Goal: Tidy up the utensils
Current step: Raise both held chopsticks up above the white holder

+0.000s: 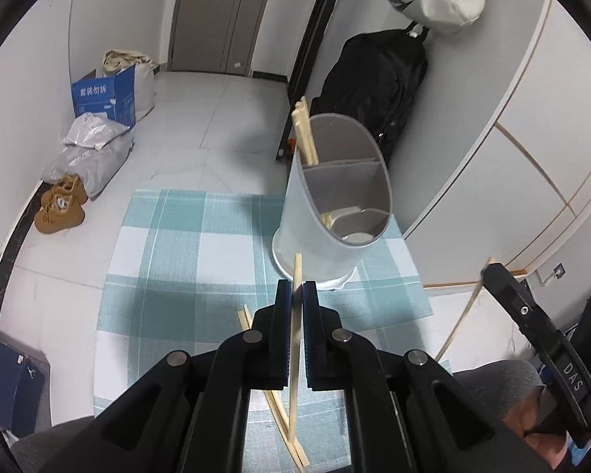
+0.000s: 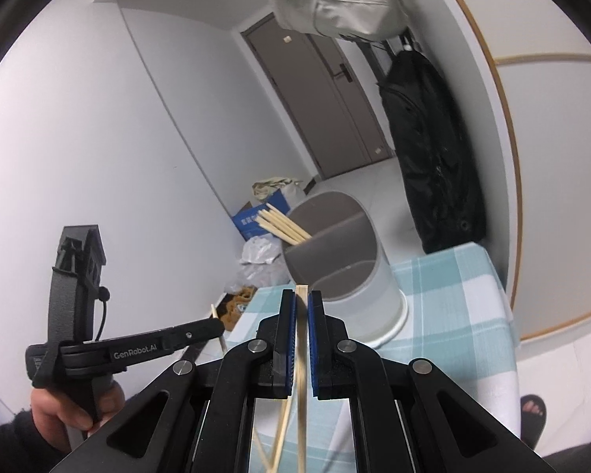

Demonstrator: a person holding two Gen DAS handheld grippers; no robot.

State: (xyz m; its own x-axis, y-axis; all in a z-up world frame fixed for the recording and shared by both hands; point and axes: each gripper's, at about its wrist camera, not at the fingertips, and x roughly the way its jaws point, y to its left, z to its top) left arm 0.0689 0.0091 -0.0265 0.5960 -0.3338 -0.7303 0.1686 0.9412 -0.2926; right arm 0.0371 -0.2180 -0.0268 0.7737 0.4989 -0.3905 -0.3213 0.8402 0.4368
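My left gripper [image 1: 296, 287] is shut on a thin wooden chopstick [image 1: 296, 268] that stands nearly upright between its blue pads. A grey divided utensil holder [image 1: 335, 213] stands just beyond it on the teal checked cloth [image 1: 185, 260], with several chopsticks [image 1: 305, 134] in its far compartment. My right gripper [image 2: 302, 295] is shut on another chopstick [image 2: 302, 289], close in front of the holder [image 2: 346, 268]. Each gripper shows in the other's view: the right gripper [image 1: 492, 272] at the right edge, the left gripper [image 2: 216, 327] at the left. Loose chopsticks [image 1: 279, 410] lie on the cloth below.
The table's far edge drops to a tiled floor with brown shoes [image 1: 61, 205], plastic bags [image 1: 90, 149] and a blue box [image 1: 106, 96]. A black coat [image 1: 374, 90] hangs by the white curved wall on the right. A sandalled foot [image 2: 534, 410] shows beside the table.
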